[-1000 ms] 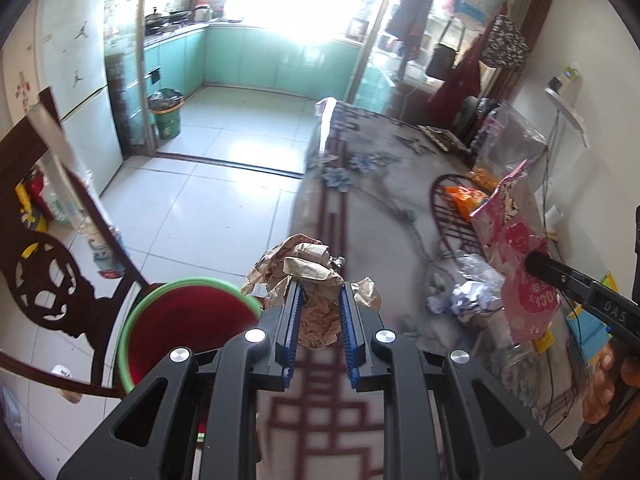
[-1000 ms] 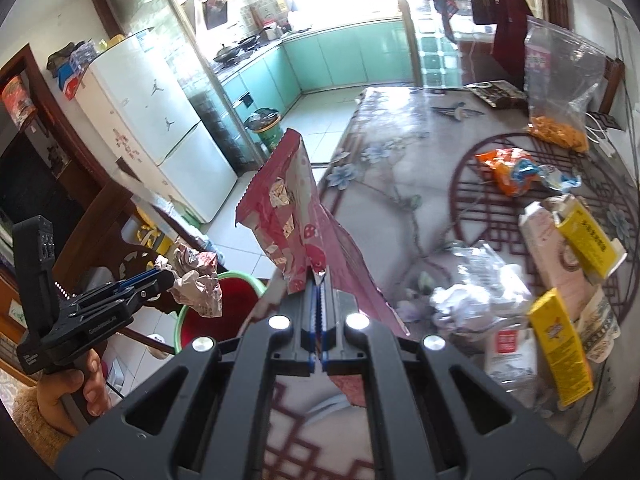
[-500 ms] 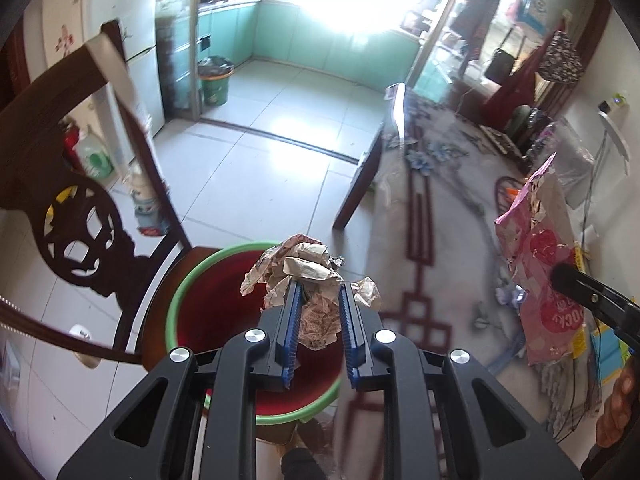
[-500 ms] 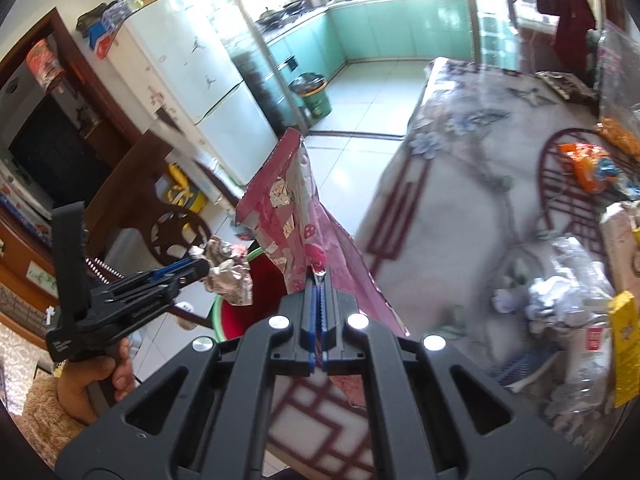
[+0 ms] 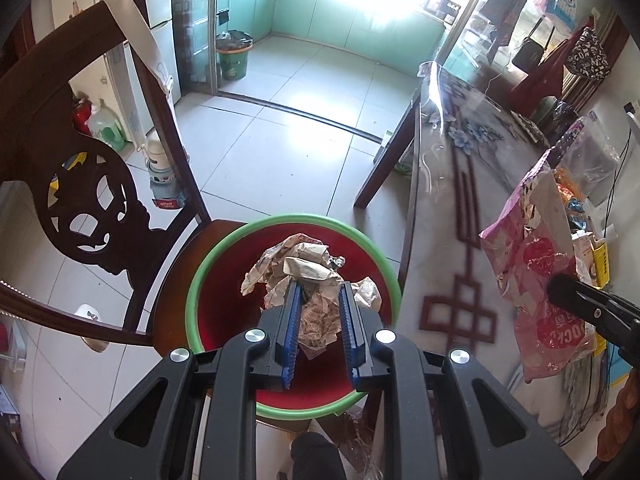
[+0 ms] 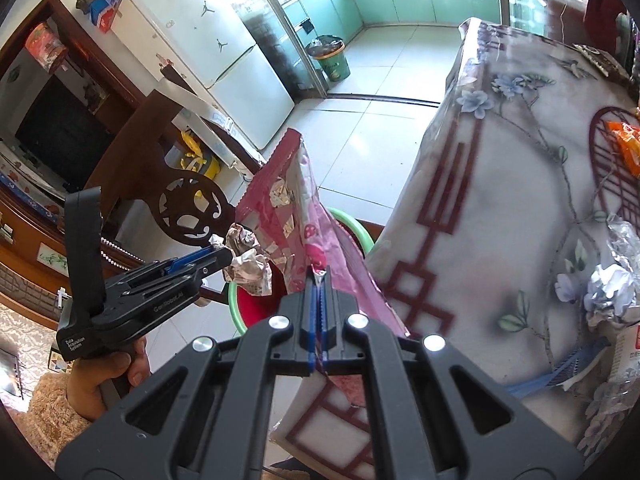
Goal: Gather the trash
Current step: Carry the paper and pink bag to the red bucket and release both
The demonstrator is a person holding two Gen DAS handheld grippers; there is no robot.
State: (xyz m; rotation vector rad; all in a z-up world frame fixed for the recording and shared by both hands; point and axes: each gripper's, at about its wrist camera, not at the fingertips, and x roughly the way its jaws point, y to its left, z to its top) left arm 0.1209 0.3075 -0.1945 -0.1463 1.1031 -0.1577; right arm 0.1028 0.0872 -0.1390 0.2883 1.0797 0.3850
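My left gripper (image 5: 319, 292) is shut on a crumpled brown paper wad (image 5: 308, 268) and holds it directly above a red bin with a green rim (image 5: 224, 256) that stands on a wooden chair. The wad also shows in the right wrist view (image 6: 248, 264), clamped by the left gripper (image 6: 218, 250). My right gripper (image 6: 318, 280) is shut on a pink snack bag (image 6: 288, 208), held upright over the table's left edge next to the bin (image 6: 352, 224). The bag also shows in the left wrist view (image 5: 536, 256).
The dark wooden chair (image 5: 72, 160) rises left of the bin. The table (image 6: 500, 184) with a floral cover carries more trash: crumpled white paper (image 6: 608, 288), an orange wrapper (image 6: 624, 140). A green floor bin (image 5: 233, 60) stands by the kitchen door.
Both grippers have swung left off the table. The left one now holds the paper wad over the red bin; the pink bag has followed toward the table edge.
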